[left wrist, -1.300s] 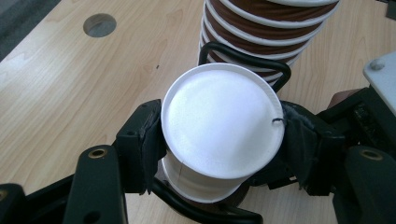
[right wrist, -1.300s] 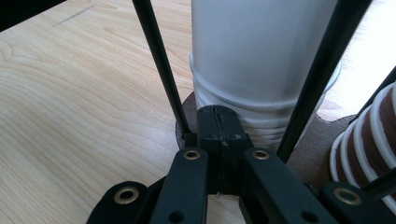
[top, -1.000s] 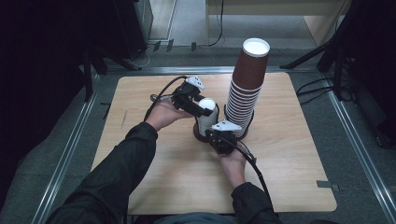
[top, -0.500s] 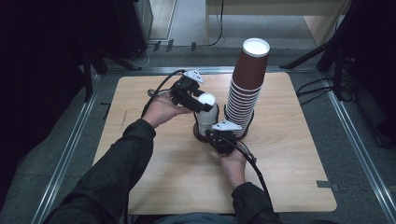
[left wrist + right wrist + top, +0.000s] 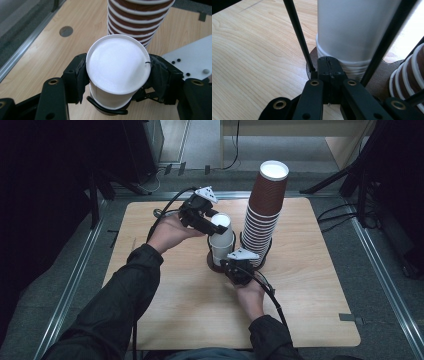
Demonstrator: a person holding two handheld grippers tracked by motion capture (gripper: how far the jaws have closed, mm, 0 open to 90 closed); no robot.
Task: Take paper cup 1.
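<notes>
While the wooden table [image 5: 310,285] has bare board toward its left, right and near edges, the work sits crowded at its middle, with a metal rail running along each side of the floor. Near the far right part stands the tall stack of brown cups [image 5: 265,215], upside down in a black wire holder, its white top facing up; in the left gripper view its upper part is cut off by the frame. Just beside it, to the left, stands the shorter stack of white cups [image 5: 221,242], also upside down, long axis upright, on a dark round base [image 5: 312,62]. The left gripper [image 5: 117,82] has its jaws closed on the topmost white cup [image 5: 117,75], one jaw at each side just under the flat bottom that faces the camera. Whether that cup has lifted clear of the ones below is hard to tell. The right gripper [image 5: 329,67] is low at the foot of the white stack, its jaws pressed together with no gap; what they pinch, if anything, is hidden. Thin black rods [image 5: 298,32] rise past the white cups.
</notes>
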